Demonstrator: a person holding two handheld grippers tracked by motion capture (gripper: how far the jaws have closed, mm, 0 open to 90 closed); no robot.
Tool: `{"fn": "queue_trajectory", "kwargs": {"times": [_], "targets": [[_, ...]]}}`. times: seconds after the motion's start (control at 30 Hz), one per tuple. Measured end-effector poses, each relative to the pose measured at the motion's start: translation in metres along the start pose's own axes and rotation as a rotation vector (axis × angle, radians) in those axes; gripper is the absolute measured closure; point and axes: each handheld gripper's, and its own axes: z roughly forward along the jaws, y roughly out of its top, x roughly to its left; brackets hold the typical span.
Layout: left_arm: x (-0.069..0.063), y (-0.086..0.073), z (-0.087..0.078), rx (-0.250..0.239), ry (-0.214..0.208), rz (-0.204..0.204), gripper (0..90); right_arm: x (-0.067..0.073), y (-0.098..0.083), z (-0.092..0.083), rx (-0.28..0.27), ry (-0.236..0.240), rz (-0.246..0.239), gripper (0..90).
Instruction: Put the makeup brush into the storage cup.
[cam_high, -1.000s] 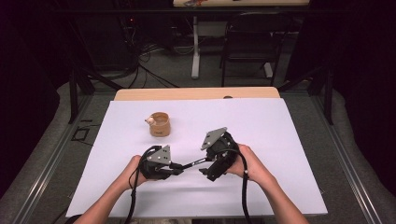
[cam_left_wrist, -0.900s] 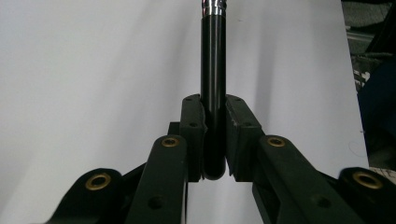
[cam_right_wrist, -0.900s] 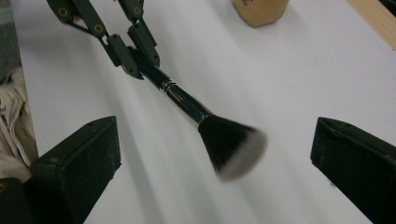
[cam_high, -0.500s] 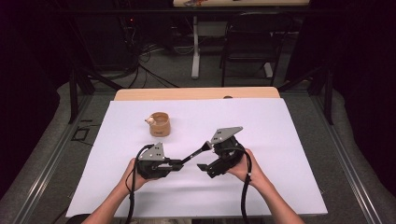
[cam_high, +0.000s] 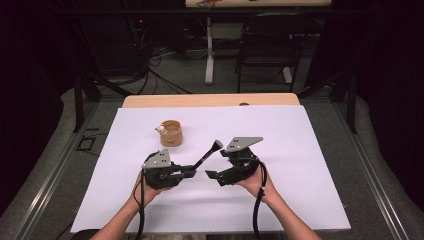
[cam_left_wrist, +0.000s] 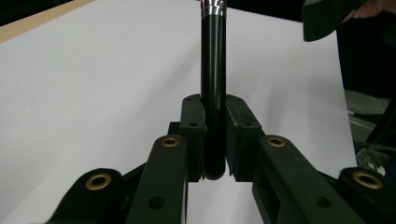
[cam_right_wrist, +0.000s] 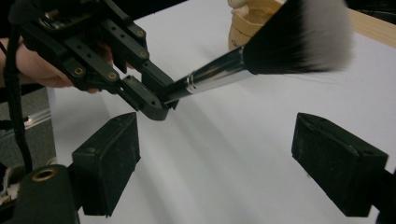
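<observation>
Gripping brush (cam_high: 206, 156) handle, left tool (cam_high: 189, 172) level; right tool (cam_high: 214, 175) jaws closing, empty.

No legible text, label, brand, number or sign on any surface in the three views.
</observation>
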Motion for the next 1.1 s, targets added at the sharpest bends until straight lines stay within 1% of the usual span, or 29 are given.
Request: {"fn": "queue_trajectory", "kwargs": {"times": [0.03,0.07,0.1,0.17,0.2,0.27,0.3,0.33,0.43,0.53,0.6,0.63,0.67,0.73,0.8,0.87,0.9,1.0,1.1], "targets": [[0.000,0.000,0.000,0.000,0.000,0.000,78.9,0.000,0.000,0.000,-0.010,0.002,0.006,21.1],[0.000,0.000,0.000,-0.004,-0.003,-0.001,78.9,0.000,0.000,0.000,-0.010,0.002,0.006,21.1],[-0.001,0.001,0.001,0.002,0.001,0.008,78.9,-0.001,0.000,0.001,-0.033,0.007,0.022,29.3],[-0.002,0.001,0.002,-0.003,0.002,0.008,78.9,0.000,0.000,0.001,-0.039,0.008,0.027,30.8],[-0.002,0.001,0.003,-0.005,-0.002,0.010,78.9,0.002,0.000,0.000,-0.066,0.006,0.027,37.0],[-0.002,0.000,0.004,-0.003,-0.005,0.012,78.9,0.003,0.001,0.000,-0.086,0.002,0.039,43.4],[-0.002,-0.001,0.005,-0.007,-0.005,0.009,78.9,0.003,0.001,0.000,-0.088,0.010,0.046,45.4],[-0.002,-0.001,0.006,-0.008,-0.006,0.007,78.8,0.004,0.002,-0.001,-0.106,0.013,0.051,49.2],[-0.002,-0.002,0.006,-0.013,0.001,0.009,78.8,0.004,0.003,0.000,-0.117,0.021,0.066,52.0],[-0.003,-0.002,0.006,-0.016,0.009,0.018,78.9,0.003,0.002,0.000,-0.131,0.015,0.087,56.5],[-0.003,-0.002,0.006,-0.019,0.010,0.023,78.9,0.002,0.002,0.000,-0.132,0.003,0.087,59.4],[-0.003,-0.002,0.006,-0.022,0.015,0.024,78.9,0.003,0.002,-0.001,-0.143,0.006,0.093,60.1],[-0.003,-0.002,0.006,-0.022,0.015,0.024,78.9,0.003,0.002,-0.001,-0.143,0.006,0.093,60.1],[-0.003,-0.003,0.007,-0.021,0.023,0.033,78.8,0.002,0.004,-0.001,-0.160,0.004,0.104,59.4],[-0.003,-0.004,0.008,-0.015,0.022,0.035,78.8,0.000,0.004,0.000,-0.160,0.014,0.128,56.3],[-0.003,-0.005,0.010,-0.013,0.019,0.035,78.8,-0.001,0.004,-0.001,-0.174,0.018,0.147,57.4],[-0.003,-0.005,0.010,-0.014,0.014,0.035,78.8,-0.001,0.004,-0.001,-0.180,0.016,0.154,60.2],[-0.003,-0.006,0.011,-0.012,0.013,0.038,78.8,-0.002,0.004,-0.002,-0.200,0.012,0.163,66.1],[-0.003,-0.007,0.013,-0.005,0.017,0.036,78.7,-0.002,0.004,-0.002,-0.197,-0.006,0.147,69.1]]}}
